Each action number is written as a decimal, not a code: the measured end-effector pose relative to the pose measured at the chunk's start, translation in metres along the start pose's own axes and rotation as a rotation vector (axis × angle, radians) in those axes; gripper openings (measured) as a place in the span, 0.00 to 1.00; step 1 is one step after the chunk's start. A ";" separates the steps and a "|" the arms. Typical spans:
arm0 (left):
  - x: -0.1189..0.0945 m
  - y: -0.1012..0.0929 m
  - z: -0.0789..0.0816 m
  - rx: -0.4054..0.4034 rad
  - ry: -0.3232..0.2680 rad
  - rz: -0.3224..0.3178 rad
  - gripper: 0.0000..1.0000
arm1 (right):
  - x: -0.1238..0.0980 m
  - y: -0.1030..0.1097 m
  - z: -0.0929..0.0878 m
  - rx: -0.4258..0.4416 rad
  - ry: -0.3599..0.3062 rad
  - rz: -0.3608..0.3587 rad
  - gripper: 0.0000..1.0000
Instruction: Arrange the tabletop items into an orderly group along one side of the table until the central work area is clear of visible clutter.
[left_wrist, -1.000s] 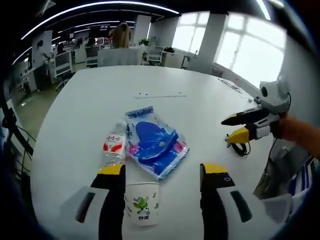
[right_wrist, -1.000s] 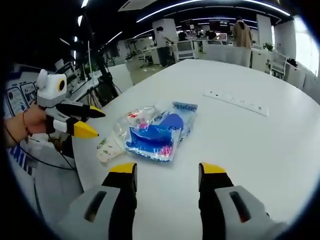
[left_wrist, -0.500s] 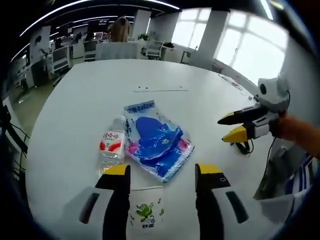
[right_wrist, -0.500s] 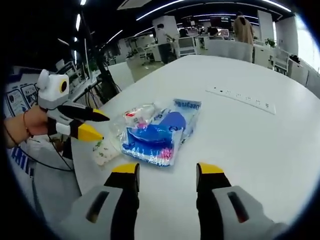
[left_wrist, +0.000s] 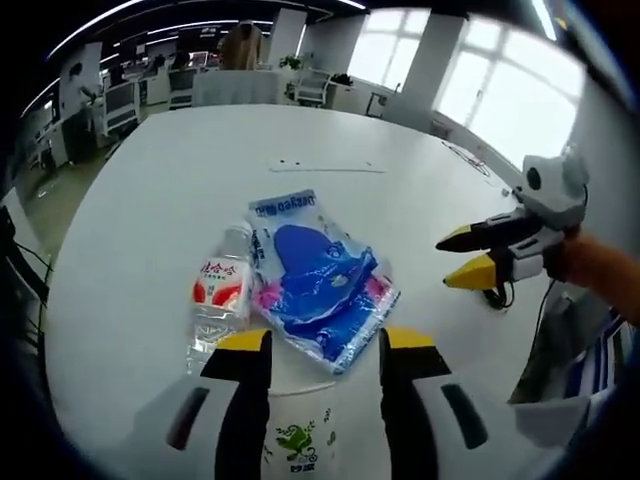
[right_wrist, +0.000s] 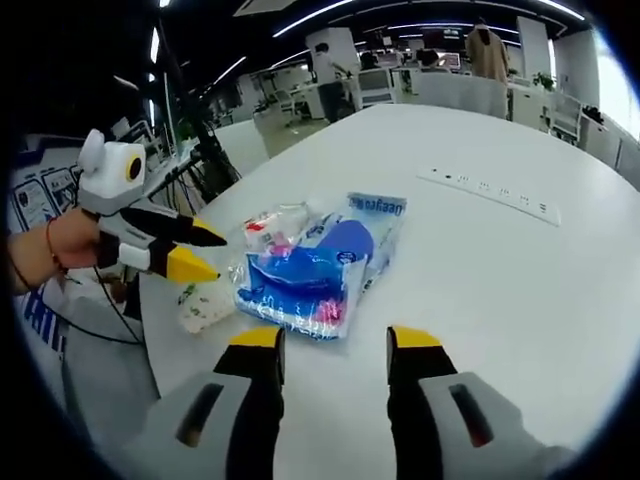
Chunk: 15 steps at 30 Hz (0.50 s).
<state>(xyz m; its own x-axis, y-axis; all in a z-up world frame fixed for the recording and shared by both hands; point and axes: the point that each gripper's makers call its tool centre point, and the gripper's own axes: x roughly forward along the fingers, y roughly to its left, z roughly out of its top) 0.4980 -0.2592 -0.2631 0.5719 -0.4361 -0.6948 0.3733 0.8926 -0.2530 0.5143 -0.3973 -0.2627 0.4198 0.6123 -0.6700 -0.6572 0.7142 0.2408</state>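
Note:
A white paper cup (left_wrist: 300, 440) with a green print stands between the jaws of my left gripper (left_wrist: 322, 340), which is open around it. Just beyond lie a clear water bottle (left_wrist: 220, 295) with a red label and a blue plastic packet (left_wrist: 320, 280), side by side on the white table (left_wrist: 150, 200). My right gripper (left_wrist: 445, 263) hovers open to the right of the packet. In the right gripper view, my right gripper (right_wrist: 335, 340) is open and holds nothing, close to the packet (right_wrist: 315, 265). The left gripper (right_wrist: 215, 255) hangs over the cup (right_wrist: 205, 305), and the bottle (right_wrist: 270, 225) lies behind the packet.
A long white power strip (left_wrist: 325, 165) lies farther out on the table (right_wrist: 520, 290), also seen as the power strip (right_wrist: 490, 195). A dark cable (left_wrist: 495, 295) loops at the table's right edge. Desks, chairs and people fill the office beyond.
My left gripper has moved forward over the cup, which now sits deeper between its jaws, and the jaws stand slightly narrower. My right gripper has edged closer to the packet.

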 end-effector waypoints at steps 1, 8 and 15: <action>0.002 0.001 -0.001 -0.003 0.009 0.003 0.41 | 0.001 0.000 0.000 0.003 0.000 0.002 0.39; 0.010 0.008 -0.006 -0.024 0.039 0.007 0.39 | 0.014 -0.002 0.000 0.009 0.010 0.013 0.37; 0.018 0.012 -0.007 -0.046 0.063 0.010 0.35 | 0.025 -0.002 -0.002 0.010 0.021 0.022 0.35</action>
<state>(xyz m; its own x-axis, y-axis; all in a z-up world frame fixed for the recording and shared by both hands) 0.5073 -0.2555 -0.2831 0.5275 -0.4204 -0.7382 0.3331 0.9018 -0.2755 0.5245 -0.3838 -0.2809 0.3925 0.6206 -0.6788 -0.6595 0.7043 0.2626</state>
